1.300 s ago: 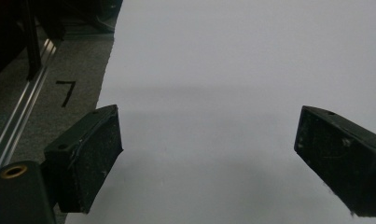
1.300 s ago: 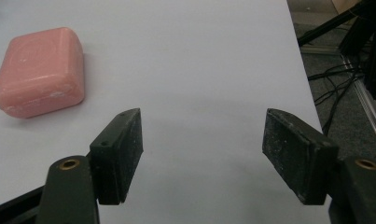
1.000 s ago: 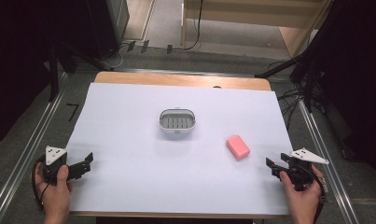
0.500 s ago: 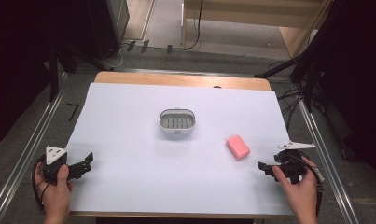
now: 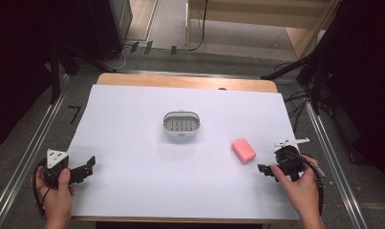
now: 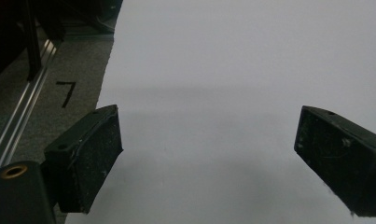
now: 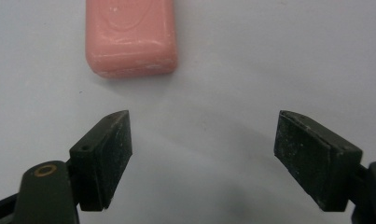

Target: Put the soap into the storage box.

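A pink soap bar [image 5: 243, 150] lies flat on the white table [image 5: 133, 124], right of centre. A grey slotted soap dish [image 5: 181, 123] stands mid-table, with nothing in it. My right gripper [image 5: 262, 170] sits just right of and below the soap, open and pointing toward it. From the right gripper view the soap [image 7: 130, 36] lies a short way ahead of the spread jaws of the right gripper [image 7: 202, 154], slightly left of their gap. My left gripper [image 5: 87, 168] rests open at the table's front left corner; between the jaws of the left gripper [image 6: 209, 158] is bare white table.
The table's left edge [image 6: 108, 70] runs beside a metal rail and grey floor marked with a "7" [image 5: 74, 114]. Cables [image 5: 300, 98] lie off the right side. A wooden strip [image 5: 185, 82] borders the far edge.
My right gripper has moved left and slightly forward toward the soap, turning to face it. The left gripper, soap and dish have stayed put.
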